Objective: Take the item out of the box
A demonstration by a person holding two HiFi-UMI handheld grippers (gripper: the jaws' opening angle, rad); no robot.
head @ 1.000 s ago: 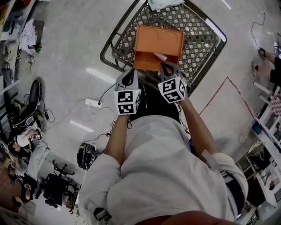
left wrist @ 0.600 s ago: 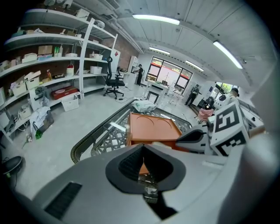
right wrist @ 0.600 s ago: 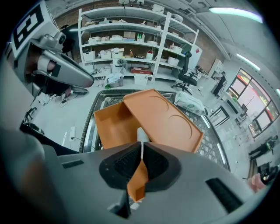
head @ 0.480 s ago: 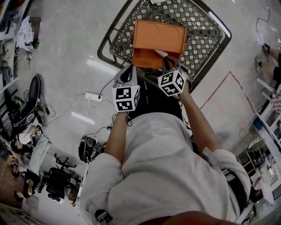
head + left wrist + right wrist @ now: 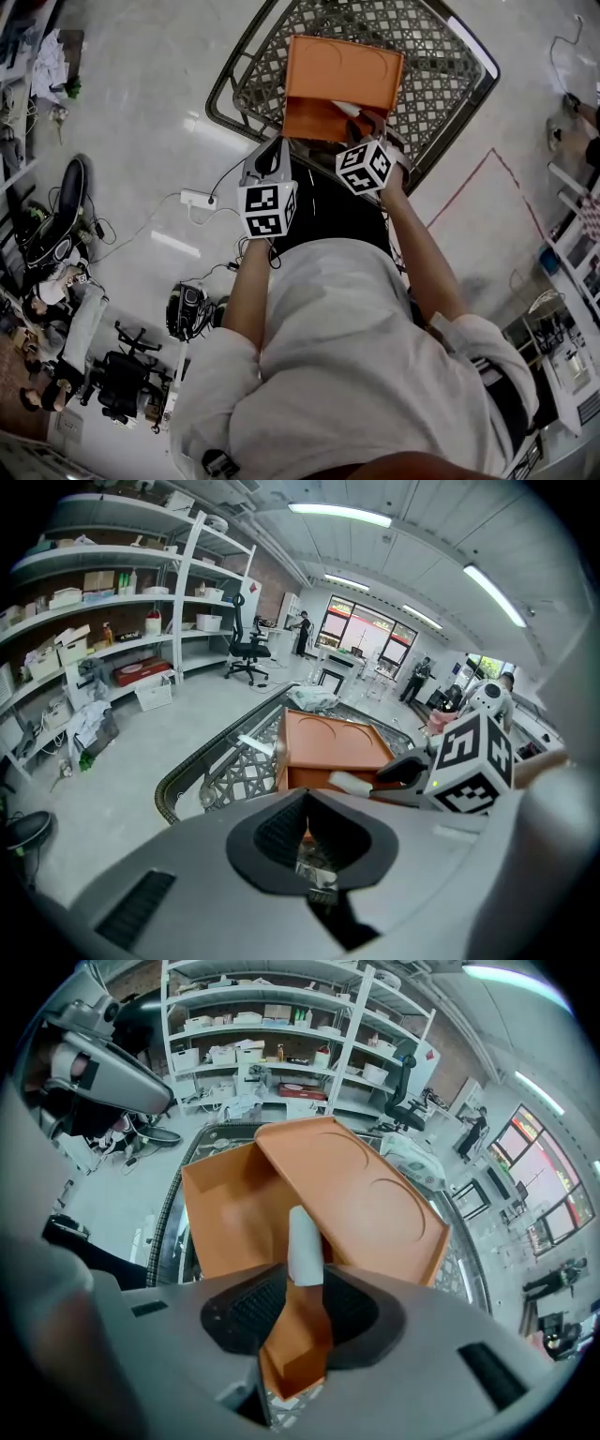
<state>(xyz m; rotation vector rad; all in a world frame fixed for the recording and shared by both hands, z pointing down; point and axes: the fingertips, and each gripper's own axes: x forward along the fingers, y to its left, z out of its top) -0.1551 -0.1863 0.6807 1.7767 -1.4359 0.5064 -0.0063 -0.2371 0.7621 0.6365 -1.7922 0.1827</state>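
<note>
An orange box lies open on a metal lattice table, its lid tilted up. In the right gripper view a small white item stands at the box's front edge. It sits between the tips of my right gripper, above an orange flap. The jaws are opening and the pads no longer press the item. The head view shows that gripper at the box's near side with the white item at its tips. My left gripper hovers open and empty just short of the table's near left edge.
The table's dark rim curves round below the left gripper. A white bundle lies at the table's far end. Cables and a power strip lie on the floor to the left, with shelving beyond.
My right gripper has edged forward to the box's front with the white item at its tips. The left gripper has hardly moved.
</note>
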